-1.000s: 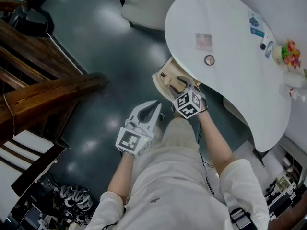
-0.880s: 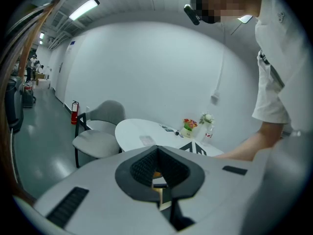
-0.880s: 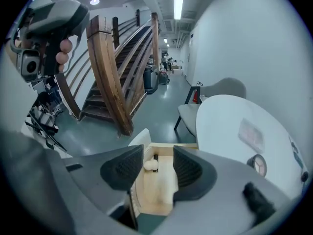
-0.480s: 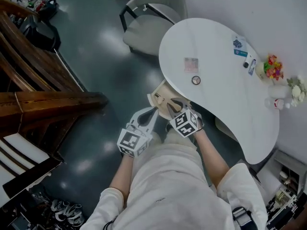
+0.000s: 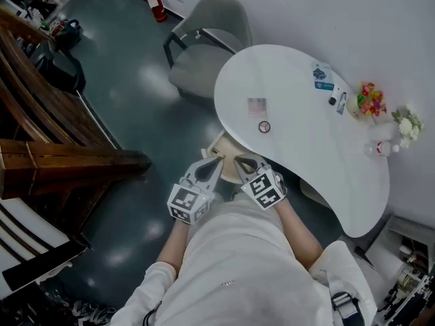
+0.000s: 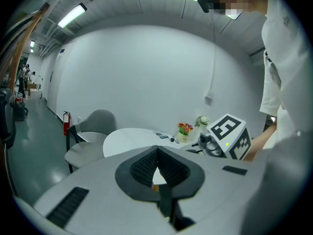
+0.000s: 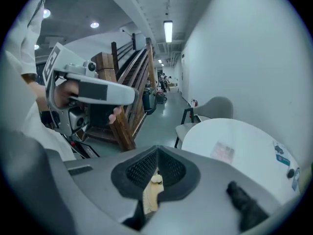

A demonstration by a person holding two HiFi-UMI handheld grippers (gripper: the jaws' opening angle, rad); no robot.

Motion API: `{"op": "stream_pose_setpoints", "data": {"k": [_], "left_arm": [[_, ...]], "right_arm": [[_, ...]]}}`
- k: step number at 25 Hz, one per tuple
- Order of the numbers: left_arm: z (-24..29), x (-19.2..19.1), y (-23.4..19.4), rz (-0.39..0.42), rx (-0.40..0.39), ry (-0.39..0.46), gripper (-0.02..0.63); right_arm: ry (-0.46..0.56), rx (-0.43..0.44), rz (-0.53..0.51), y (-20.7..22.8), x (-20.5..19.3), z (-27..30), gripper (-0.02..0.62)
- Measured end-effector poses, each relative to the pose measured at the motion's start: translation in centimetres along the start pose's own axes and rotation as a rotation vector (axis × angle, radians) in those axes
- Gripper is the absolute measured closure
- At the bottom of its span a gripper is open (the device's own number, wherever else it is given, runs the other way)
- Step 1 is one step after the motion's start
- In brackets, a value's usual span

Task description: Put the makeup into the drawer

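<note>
A small round compact (image 5: 264,127) and a flat pinkish packet (image 5: 257,106) lie on the white curved table (image 5: 299,141). Below the table's near edge the cream drawer (image 5: 223,149) stands pulled out. My right gripper (image 5: 240,160) hangs just above the drawer's front; its jaws have just been closing and now meet with nothing between them (image 7: 156,151). Only the cream drawer shows through the gap behind the pads. My left gripper (image 5: 218,161) is beside it on the left, its tips also together and empty (image 6: 156,149).
A grey chair (image 5: 211,39) stands beyond the table, and a wooden staircase (image 5: 61,161) fills the left. Flower pots (image 5: 369,99) and small items (image 5: 333,100) sit at the table's far right edge. A red fire extinguisher (image 5: 155,5) is by the wall.
My right gripper has lifted up out of the drawer and its jaws have closed. The left gripper has also risen a little, and more of the table and room shows.
</note>
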State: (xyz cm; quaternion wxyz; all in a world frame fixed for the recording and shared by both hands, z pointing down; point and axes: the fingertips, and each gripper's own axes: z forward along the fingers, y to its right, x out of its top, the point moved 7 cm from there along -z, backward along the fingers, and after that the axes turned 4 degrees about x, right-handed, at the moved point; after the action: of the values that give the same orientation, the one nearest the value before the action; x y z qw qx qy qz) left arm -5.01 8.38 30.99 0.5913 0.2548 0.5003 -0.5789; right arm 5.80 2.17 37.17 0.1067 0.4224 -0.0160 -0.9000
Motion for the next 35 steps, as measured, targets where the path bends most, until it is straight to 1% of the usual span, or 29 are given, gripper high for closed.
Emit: {"op": "stream_pose_setpoints", "data": {"k": [5,10,17,19,24,29,35], "left_arm": [[1.4,-0.1,1.0,0.014,-0.029,-0.013,0.598],[2.8,-0.1,2.0,0.038,-0.059,-0.036,0.598],[4.0,0.1,2.9,0.055,-0.088,-0.050,0.598],[4.2,0.0,3.2,0.056,-0.094,-0.050,0.598],[4.5,-0.3,3.8,0.068,-0.100,-0.059,0.598],[4.6,-0.7,4.2,0.063,-0.090,-0.066,0.598],[4.6,-0.8,4.4,0.055,-0.084,-0.067,0.598]], "right_arm": [[0.048,-0.032,0.032,0.9,0.1,-2.0,0.581],[0.090,-0.055,0.102,1.9,-0.8,-3.6,0.581],[0.122,-0.103,0.140,2.8,-1.6,-5.1,0.581],[0.118,-0.102,0.152,2.7,-2.1,-5.3,0.581],[0.121,-0.116,0.156,2.7,-2.7,-5.8,0.581],[0.130,-0.129,0.156,2.9,-2.9,-6.2,0.581],[0.113,-0.126,0.155,3.1,-3.5,-6.3,0.581]]}}
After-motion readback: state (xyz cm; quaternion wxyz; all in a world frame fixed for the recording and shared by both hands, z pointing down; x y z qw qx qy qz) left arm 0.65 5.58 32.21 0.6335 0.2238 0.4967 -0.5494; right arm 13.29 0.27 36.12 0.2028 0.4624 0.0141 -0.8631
